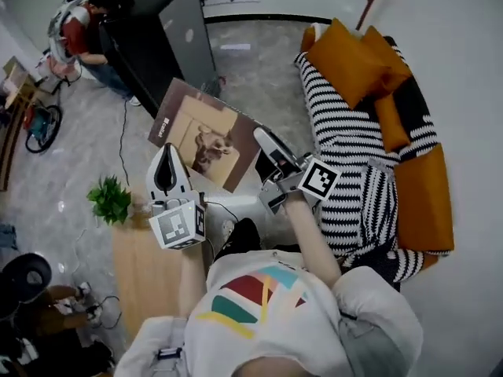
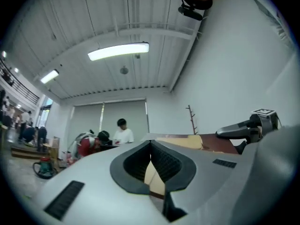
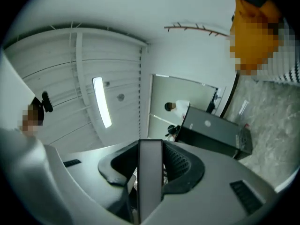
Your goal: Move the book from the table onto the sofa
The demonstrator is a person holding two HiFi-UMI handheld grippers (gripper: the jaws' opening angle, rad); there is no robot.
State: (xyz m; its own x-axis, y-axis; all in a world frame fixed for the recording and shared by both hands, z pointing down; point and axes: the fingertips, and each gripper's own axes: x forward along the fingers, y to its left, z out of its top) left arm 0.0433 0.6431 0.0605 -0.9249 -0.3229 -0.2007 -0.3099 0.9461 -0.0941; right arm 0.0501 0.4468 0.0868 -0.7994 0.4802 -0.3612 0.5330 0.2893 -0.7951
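A large brown book (image 1: 206, 132) with an animal picture on its cover hangs tilted in the air between both grippers, over the floor left of the sofa. My left gripper (image 1: 167, 159) is shut on the book's near left edge; in the left gripper view the cream book (image 2: 154, 177) sits between its dark pads (image 2: 136, 165). My right gripper (image 1: 267, 143) is shut on the book's right edge, whose grey edge (image 3: 150, 172) fills the gap in the right gripper view. The striped sofa (image 1: 346, 144) with orange cushions (image 1: 350, 57) lies to the right.
A wooden table (image 1: 145, 269) with a small green plant (image 1: 110, 199) is at lower left. A tall black cabinet (image 1: 161, 38) stands behind the book. A person (image 1: 78, 34) crouches at top left beside it. Cables run over the grey floor (image 1: 251, 69).
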